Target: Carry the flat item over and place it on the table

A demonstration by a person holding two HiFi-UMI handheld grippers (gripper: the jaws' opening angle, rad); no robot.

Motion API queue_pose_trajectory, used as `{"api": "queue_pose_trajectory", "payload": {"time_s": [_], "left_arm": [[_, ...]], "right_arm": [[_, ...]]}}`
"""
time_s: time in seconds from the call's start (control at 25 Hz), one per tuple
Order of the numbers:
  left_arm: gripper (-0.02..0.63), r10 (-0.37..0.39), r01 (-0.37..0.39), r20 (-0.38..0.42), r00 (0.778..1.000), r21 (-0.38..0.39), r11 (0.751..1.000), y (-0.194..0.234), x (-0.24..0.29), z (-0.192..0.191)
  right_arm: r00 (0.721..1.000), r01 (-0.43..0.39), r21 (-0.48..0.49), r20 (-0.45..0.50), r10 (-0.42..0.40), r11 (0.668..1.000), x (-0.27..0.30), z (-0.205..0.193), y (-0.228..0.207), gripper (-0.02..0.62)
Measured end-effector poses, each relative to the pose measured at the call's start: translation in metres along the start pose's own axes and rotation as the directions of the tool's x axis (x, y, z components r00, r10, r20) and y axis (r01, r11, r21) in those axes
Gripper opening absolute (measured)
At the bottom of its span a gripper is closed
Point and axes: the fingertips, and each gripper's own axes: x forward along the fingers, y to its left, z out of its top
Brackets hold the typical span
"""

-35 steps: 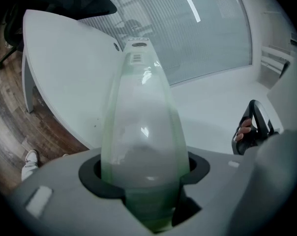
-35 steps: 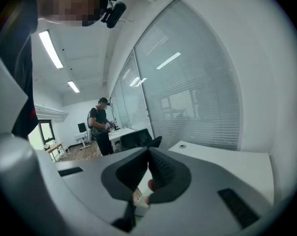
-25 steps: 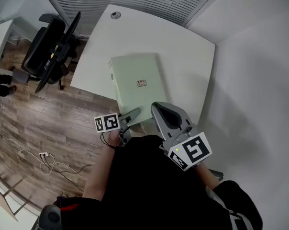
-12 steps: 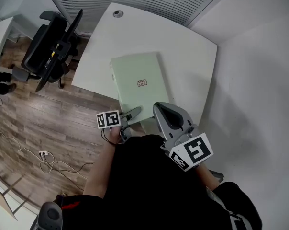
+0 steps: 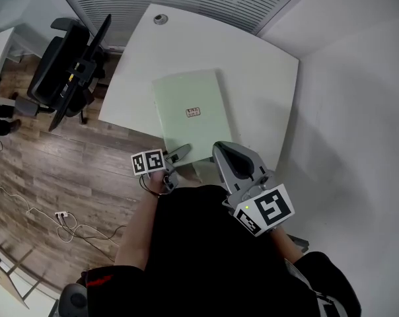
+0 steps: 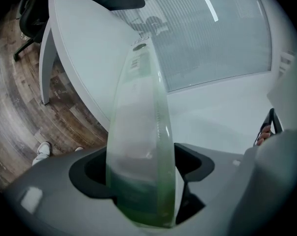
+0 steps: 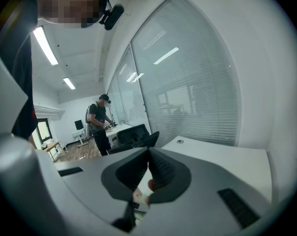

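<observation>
The flat item (image 5: pixel 189 107) is a pale green folder-like slab with a small label. It lies flat on the white table (image 5: pixel 259 65), its near end at the table's front edge. My left gripper (image 5: pixel 178 154) is at that near end. In the left gripper view the item (image 6: pixel 138 132) stands edge-on between the jaws of the left gripper (image 6: pixel 141 176), which are opening with the item still between them. My right gripper (image 5: pixel 234 160) hovers close to my body, just right of the item's near corner. In its own view the right gripper (image 7: pixel 148 173) is shut on nothing.
A black office chair (image 5: pixel 71 65) stands on the wood floor left of the table. Cables (image 5: pixel 64 220) trail over the floor at lower left. White walls close in the table's right side. A person (image 7: pixel 100 124) stands at a far desk.
Very little: the item stays flat in the same spot on the table. The left gripper has edged slightly along its near end; the right gripper has not moved.
</observation>
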Motion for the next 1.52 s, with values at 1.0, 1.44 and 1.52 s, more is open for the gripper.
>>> {"api": "queue_pose_trajectory", "payload": {"time_s": [1.0,1.44,1.52], "left_arm": [[0.402,0.239,-0.234,-0.007,0.971,0.172,0.957,0.016,-0.007,0.011],[0.402,0.406,-0.406,0.071,0.911,0.332,0.851,0.007,-0.015,0.019],[0.402,0.441,-0.444,0.098,0.892,0.379,0.812,0.004,-0.016,0.021]], "right_arm": [[1.000,0.011,0.002,0.004,-0.011,1.000,0.013,0.003,0.010,0.000],[0.999,0.036,0.009,0.013,-0.036,0.999,0.009,0.005,0.007,0.000],[0.999,0.037,0.011,0.013,-0.038,0.999,0.008,0.004,0.006,0.000]]}}
